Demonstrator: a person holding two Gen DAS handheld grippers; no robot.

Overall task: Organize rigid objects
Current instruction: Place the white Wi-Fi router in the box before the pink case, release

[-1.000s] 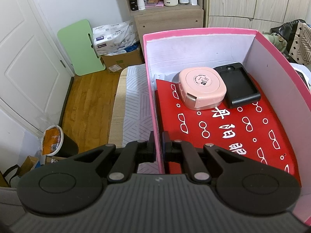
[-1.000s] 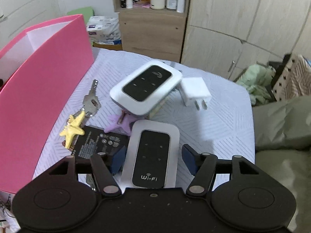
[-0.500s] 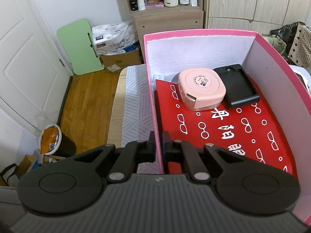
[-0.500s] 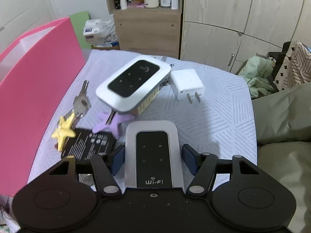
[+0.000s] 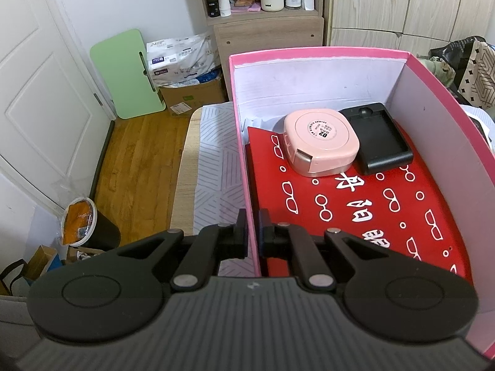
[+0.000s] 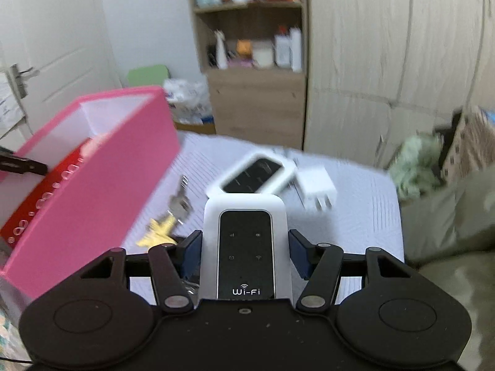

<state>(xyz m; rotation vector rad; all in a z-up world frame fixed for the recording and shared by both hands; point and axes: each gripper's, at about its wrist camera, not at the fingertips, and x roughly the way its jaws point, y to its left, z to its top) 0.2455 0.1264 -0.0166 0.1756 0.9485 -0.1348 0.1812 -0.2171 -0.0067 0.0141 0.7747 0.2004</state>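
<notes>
My left gripper [image 5: 252,227] is shut on the left wall of the pink box [image 5: 244,167]. Inside, on a red patterned sheet [image 5: 355,213], lie a pink rounded case [image 5: 321,140] and a black charger cradle [image 5: 379,137]. My right gripper [image 6: 244,249] is shut on a white Wi-Fi router [image 6: 246,247] and holds it above the table. The pink box [image 6: 92,185] stands to its left. On the table beyond lie a second white router [image 6: 256,176], a white plug adapter [image 6: 318,187], keys [image 6: 181,201] and a yellow star charm [image 6: 157,232].
The table has a white striped cloth [image 6: 355,216]. A wooden shelf unit [image 5: 266,15] and wardrobe doors [image 6: 386,61] stand behind. A green board [image 5: 126,71] leans on the wall, a black bin [image 5: 89,225] sits on the floor. Olive bedding [image 6: 448,232] lies right.
My right gripper has closed on the Wi-Fi router and lifted it off the table, tilting the view upward. The left gripper keeps its hold on the box wall, almost still.
</notes>
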